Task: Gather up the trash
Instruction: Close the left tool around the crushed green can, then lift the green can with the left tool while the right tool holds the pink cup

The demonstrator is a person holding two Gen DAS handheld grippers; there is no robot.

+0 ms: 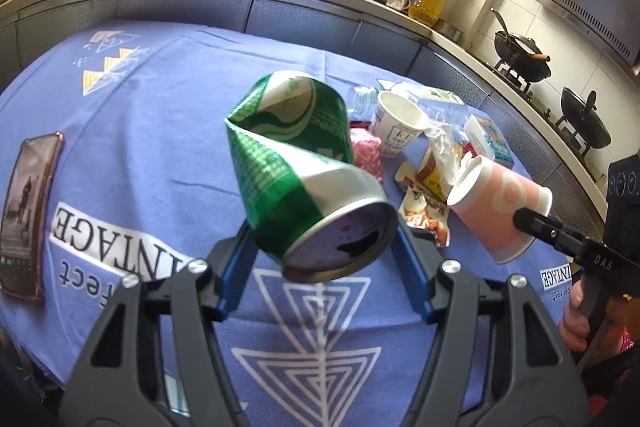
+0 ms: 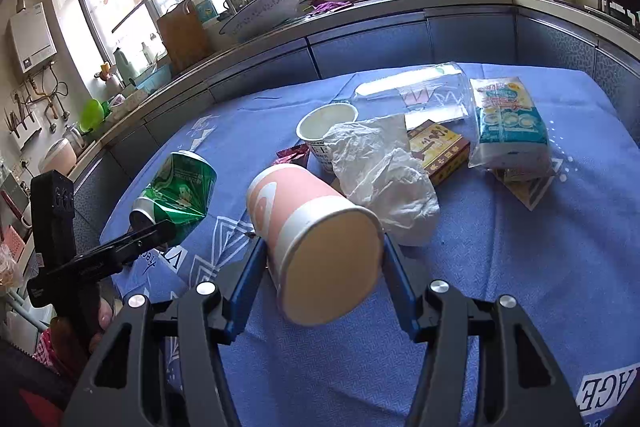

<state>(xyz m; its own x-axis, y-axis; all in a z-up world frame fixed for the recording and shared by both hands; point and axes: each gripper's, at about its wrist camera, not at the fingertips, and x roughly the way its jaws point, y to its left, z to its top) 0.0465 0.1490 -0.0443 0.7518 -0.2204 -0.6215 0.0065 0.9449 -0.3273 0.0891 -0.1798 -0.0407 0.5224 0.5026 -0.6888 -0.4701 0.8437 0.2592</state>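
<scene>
While both tools are raised above it, a counter (image 1: 132, 131) draped in a blue-violet printed cloth fills most of each view, with kitchen cabinets, a window and a stove curving along the top edges.

In the left wrist view, the left tool (image 1: 320, 227) sits at lower centre, its blue pads clamped on the bottom end of a crushed green can (image 1: 288, 163). The can tilts up and away toward the middle of the frame, clear of the cloth, apparently lifted for carrying off as trash. At the right edge of that view the right tool (image 1: 520, 217) appears, a hand (image 1: 576, 319) wrapped around its grip.

In the right wrist view, the right tool (image 2: 324, 267) at lower centre is closed on the base end of a pink paper cup (image 2: 304, 223), held on its side with its mouth pointing away. It also looks raised off the cloth.

More trash lies in the upper middle and right of this view: a pack of tissues (image 2: 508, 123), a crumpled white plastic bag (image 2: 384, 171), a clear plastic bottle (image 2: 416, 87) on its side, a white paper cup (image 2: 326, 125) standing upright, and a small yellow box (image 2: 436, 147) just beside the bag.

A phone (image 1: 28, 215) lies flat at the left edge of the left wrist view, well apart from the litter and probably not trash.
</scene>
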